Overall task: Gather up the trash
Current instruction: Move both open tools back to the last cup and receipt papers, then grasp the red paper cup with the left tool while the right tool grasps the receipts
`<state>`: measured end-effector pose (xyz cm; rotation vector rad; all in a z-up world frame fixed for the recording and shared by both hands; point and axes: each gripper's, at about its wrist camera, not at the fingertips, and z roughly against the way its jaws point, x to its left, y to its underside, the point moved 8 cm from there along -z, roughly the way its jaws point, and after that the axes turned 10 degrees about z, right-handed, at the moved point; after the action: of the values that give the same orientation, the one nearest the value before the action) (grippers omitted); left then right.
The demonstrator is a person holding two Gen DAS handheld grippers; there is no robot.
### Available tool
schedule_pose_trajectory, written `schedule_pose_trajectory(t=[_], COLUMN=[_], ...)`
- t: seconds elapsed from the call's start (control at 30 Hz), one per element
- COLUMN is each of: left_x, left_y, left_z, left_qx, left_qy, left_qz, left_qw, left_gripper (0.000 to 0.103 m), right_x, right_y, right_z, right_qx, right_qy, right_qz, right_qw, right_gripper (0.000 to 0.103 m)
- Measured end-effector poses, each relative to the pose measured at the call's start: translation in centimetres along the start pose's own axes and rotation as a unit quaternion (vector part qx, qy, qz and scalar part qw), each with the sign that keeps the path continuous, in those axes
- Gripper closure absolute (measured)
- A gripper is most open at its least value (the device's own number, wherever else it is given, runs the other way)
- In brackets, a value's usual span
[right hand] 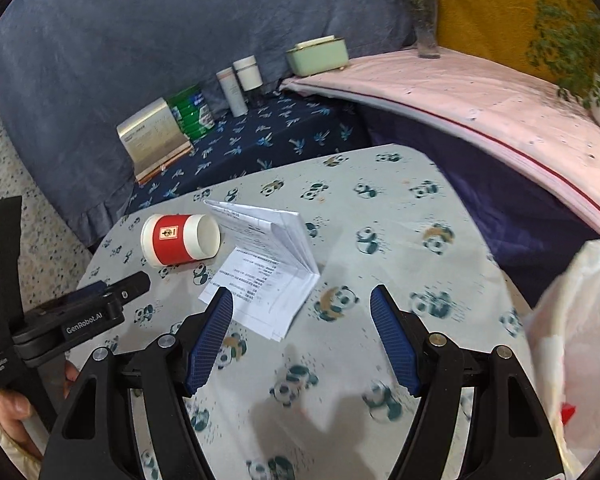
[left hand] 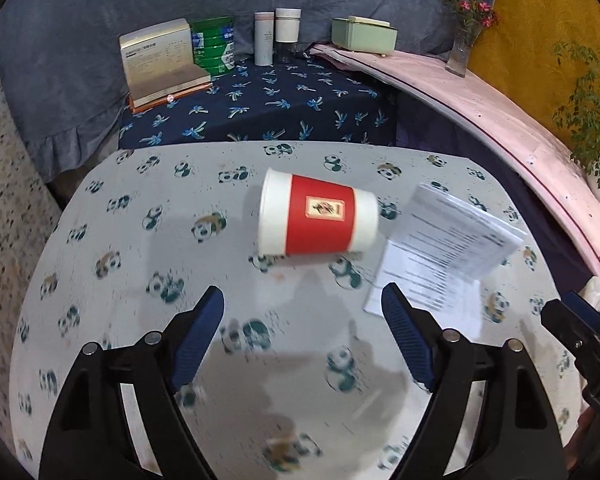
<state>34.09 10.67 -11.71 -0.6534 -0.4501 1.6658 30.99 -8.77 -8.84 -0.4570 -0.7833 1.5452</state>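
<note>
A red and white paper cup [left hand: 318,220] lies on its side on the panda-print tablecloth [left hand: 140,280], a little ahead of my left gripper [left hand: 303,289]. That gripper is open with nothing between its fingers. To the right of the cup is a folded printed leaflet [left hand: 440,256]. In the right wrist view the cup [right hand: 178,246] is at the left and the leaflet [right hand: 268,264] lies just ahead of my right gripper [right hand: 301,290]. It too is open and holds nothing. A whitish plastic bag [right hand: 580,340] shows at the right edge.
Behind the table, a navy palm-print surface [left hand: 284,108] carries a box [left hand: 160,56], a green tin [left hand: 216,44] and two bottles [left hand: 276,34]. A mint case [left hand: 364,36], a flower vase [left hand: 460,48] and a potted plant [left hand: 592,128] stand on the pink-covered ledge. A hand [right hand: 12,408] holds the left gripper.
</note>
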Motion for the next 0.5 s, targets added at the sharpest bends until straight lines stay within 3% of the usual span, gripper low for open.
schedule_pose_trajectory(t=[0.4, 0.47, 0.5], left_x=[-0.9, -1.3, -1.6], left_y=[-3.3, -3.4, -3.3], left_z=[-4.7, -5.0, -5.0], left_qx=[-0.013, -0.013, -0.011], left_qy=[0.046, 0.053, 0.059], left_qz=[-0.055, -0.061, -0.062], left_qw=[0.9973, 0.9967, 0.9963], left_gripper=[0.026, 0.029, 0.038], right_x=[0.6, 0.8, 0.9], right_y=[-3.3, -3.4, -3.5], right_z=[-7.5, -8.0, -8.2], right_qx=[0.007, 0.007, 0.008], right_qy=[-0.026, -0.031, -0.034], right_qz=[0.021, 0.021, 0.021], right_qw=[0.999, 0.999, 0.999], right_gripper=[0.034, 0.035, 0.038])
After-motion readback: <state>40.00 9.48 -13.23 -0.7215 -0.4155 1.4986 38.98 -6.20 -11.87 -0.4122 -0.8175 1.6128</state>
